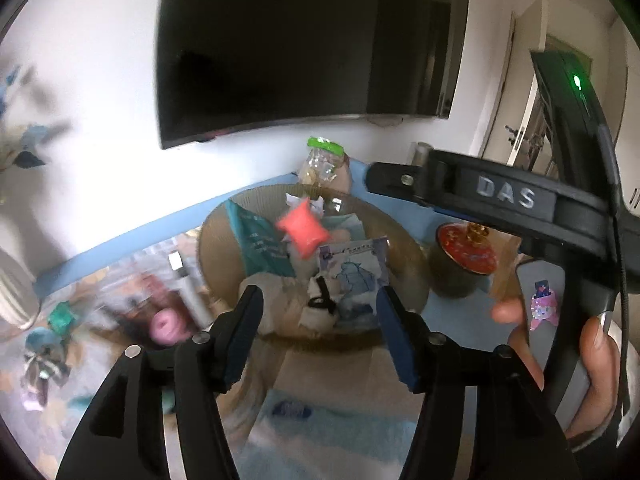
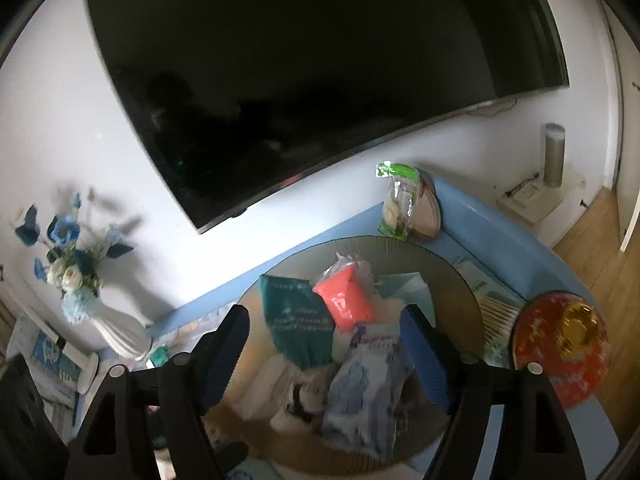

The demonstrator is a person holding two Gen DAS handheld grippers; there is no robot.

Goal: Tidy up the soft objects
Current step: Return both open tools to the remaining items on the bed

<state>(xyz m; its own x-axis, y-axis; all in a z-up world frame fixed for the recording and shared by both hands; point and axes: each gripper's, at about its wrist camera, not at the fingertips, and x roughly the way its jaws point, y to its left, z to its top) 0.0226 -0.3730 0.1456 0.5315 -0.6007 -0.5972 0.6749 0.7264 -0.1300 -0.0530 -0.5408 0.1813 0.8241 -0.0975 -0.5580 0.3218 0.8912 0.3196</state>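
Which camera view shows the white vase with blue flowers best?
The right wrist view: the white vase stands whole and fairly sharp at the left, with its flowers. The left wrist view shows only a cropped, blurred piece of it at the left edge.

My left gripper (image 1: pixel 318 316) fills the lower frame, jaws apart, empty. My right gripper (image 2: pixel 324 344) likewise gapes; my right hand (image 1: pixel 592 364) grips its handle at lower right.

A dark television (image 2: pixel 320 80) hangs above a white flower vase (image 2: pixel 120 332).
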